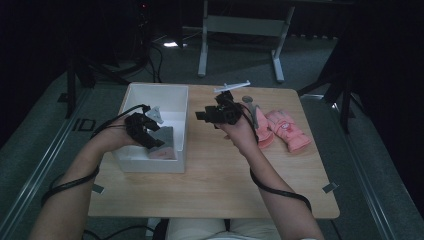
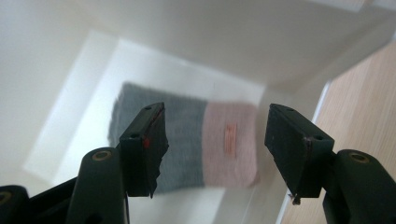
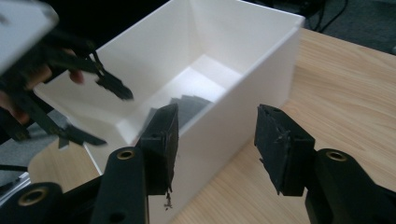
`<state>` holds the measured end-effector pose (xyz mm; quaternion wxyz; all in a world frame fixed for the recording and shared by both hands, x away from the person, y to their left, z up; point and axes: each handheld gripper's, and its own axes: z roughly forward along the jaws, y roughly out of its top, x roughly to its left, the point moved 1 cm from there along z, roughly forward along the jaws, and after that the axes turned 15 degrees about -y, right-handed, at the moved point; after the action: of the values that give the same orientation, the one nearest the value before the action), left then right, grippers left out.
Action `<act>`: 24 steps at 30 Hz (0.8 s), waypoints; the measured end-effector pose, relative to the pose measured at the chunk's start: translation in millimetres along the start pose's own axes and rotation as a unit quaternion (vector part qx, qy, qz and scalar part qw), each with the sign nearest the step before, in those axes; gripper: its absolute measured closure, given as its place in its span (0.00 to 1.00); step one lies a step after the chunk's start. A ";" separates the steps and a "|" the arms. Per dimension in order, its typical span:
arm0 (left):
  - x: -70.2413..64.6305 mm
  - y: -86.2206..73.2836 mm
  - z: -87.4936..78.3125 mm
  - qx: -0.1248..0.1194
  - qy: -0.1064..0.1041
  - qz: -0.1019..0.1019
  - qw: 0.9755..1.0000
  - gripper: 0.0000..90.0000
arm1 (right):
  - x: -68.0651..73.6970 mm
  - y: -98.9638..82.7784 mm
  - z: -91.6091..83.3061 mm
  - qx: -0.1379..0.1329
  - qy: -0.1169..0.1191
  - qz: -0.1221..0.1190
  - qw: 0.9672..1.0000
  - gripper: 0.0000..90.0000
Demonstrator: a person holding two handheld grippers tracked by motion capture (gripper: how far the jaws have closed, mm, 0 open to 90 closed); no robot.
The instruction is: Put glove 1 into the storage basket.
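A white box [image 1: 150,165] stands on the left part of the wooden table [image 1: 215,175]. On its floor lies a folded grey and pink knitted piece [image 1: 162,145], flat and blurred in the left gripper view [image 2: 196,140]. My left gripper [image 1: 152,142] hangs inside the box just above it, jaws open [image 2: 217,128] with nothing between them. Over the middle of the table my right gripper [image 1: 202,115] points toward the box, open and empty [image 3: 215,135]. The right gripper view shows the box wall [image 3: 243,93], the grey cloth [image 3: 187,105] and the left gripper [image 3: 100,112].
A pair of pink gloves [image 1: 287,130] lies on the right side of the table. A thin white tool [image 1: 232,87] and a small grey round object [image 1: 247,100] rest near the far edge. Beyond the table stands a metal frame on a dark floor.
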<state>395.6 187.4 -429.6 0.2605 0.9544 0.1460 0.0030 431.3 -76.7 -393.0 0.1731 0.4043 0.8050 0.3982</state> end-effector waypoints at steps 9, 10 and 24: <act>-13.3 33.6 -7.0 -0.065 -0.013 0.025 0.997 0.43 | -24.9 -22.8 -24.5 -0.010 -0.020 -0.007 1.000 0.57; -14.8 37.3 -7.2 -0.070 -0.016 0.027 0.997 0.43 | -27.8 -25.2 -26.7 -0.010 -0.021 -0.006 1.000 0.57; -35.5 83.4 9.3 -0.084 -0.033 0.033 0.995 0.43 | -75.0 -54.0 -49.2 -0.010 -0.058 -0.003 0.998 0.58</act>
<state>385.5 104.3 -393.6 0.3446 0.9329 0.1047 -0.0074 420.1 -179.8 -407.8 0.2244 0.4229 0.7908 0.3813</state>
